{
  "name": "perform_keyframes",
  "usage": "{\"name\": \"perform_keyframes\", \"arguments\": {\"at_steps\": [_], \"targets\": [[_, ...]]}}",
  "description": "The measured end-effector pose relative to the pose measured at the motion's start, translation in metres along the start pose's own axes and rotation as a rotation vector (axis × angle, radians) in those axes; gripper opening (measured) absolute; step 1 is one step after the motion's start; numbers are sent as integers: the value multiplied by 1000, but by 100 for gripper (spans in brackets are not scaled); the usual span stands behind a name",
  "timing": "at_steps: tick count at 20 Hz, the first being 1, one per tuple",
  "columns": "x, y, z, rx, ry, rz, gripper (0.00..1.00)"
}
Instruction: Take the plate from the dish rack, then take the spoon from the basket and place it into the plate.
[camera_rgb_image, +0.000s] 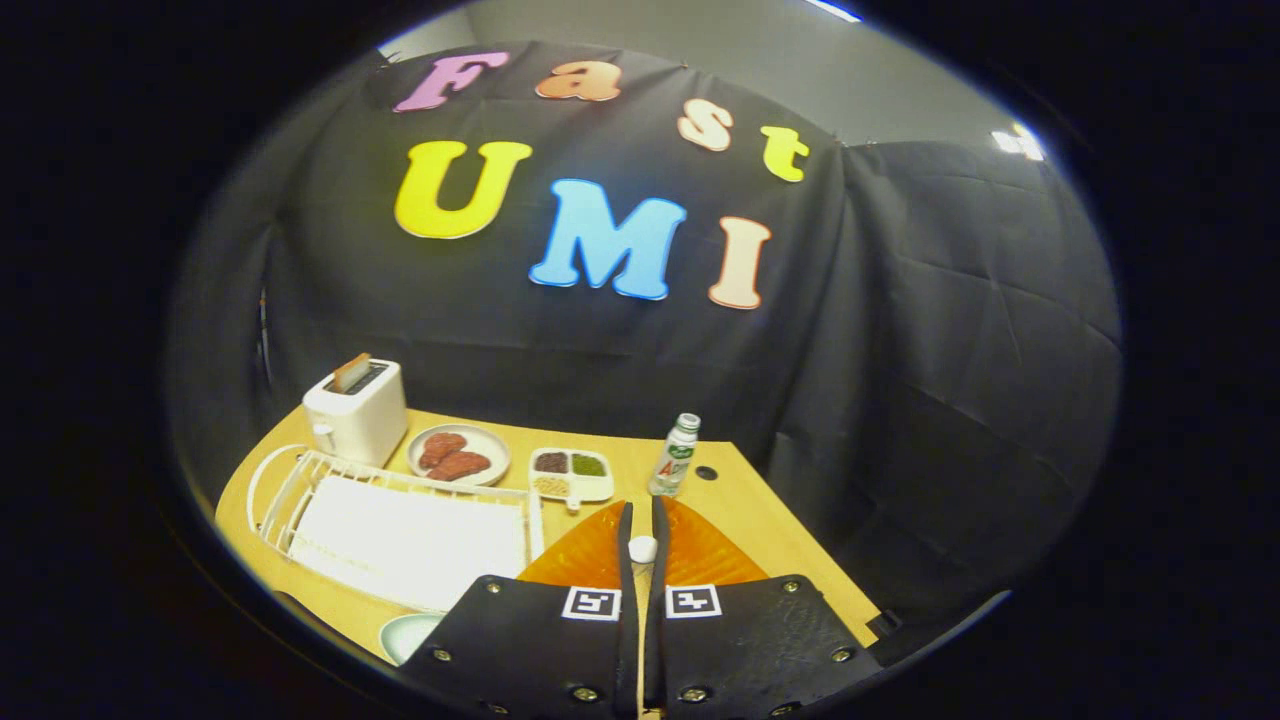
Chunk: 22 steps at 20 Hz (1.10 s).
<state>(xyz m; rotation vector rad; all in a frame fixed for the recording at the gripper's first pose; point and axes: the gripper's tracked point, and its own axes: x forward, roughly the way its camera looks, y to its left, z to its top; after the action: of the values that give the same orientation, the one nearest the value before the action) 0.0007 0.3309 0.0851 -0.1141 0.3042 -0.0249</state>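
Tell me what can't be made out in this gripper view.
- Orange plate: its middle is hidden behind the fingers of the gripper, its near part under the gripper's body.
- Small white piece pinched between the fingers: too little shows to say what it is.
- Pale dish beside the dish rack: mostly covered by the gripper's body.
- Bottle beyond the fingers: label too small.

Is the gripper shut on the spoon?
Yes: gripper fingers pinch the white spoon handle between them, above the wooden table.
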Motion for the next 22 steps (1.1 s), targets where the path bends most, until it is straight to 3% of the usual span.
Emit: {"name": "perform_keyframes", "arguments": {"at_steps": [10,15,22], "targets": [[-82,131,-66,-96,43,308,2],[-78,163,-111,-47,117,378,2],[-55,162,-140,62,183,411,6]]}}
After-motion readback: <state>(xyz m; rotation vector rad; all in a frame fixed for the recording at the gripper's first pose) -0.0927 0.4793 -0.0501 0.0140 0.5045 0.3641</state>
